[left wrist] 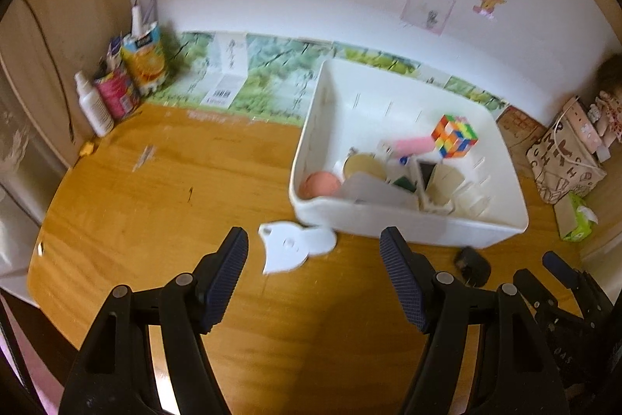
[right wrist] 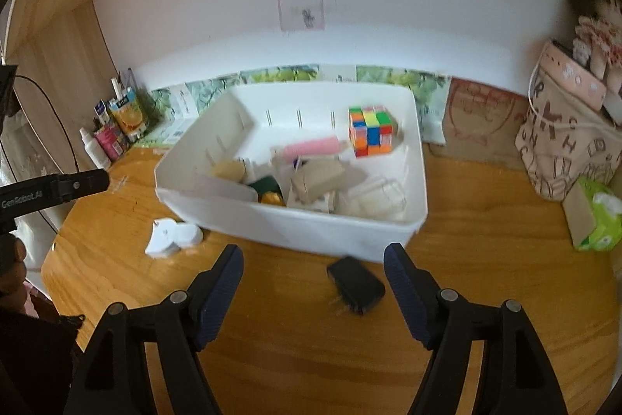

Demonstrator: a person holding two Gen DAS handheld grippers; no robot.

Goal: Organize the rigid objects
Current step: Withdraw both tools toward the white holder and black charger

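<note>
A white plastic bin stands on the wooden desk. It holds a colourful puzzle cube, a pink roll, a peach ball, small boxes and other bits. In front of it lie a flat white plastic piece and a black plug adapter. My left gripper is open and empty, just short of the white piece. My right gripper is open and empty, with the adapter lying between and just beyond its fingers.
Bottles and juice cartons crowd the back left corner. A patterned bag, a doll and a green tissue pack stand at the right. A brown paper bag leans on the wall. The desk's left edge is close.
</note>
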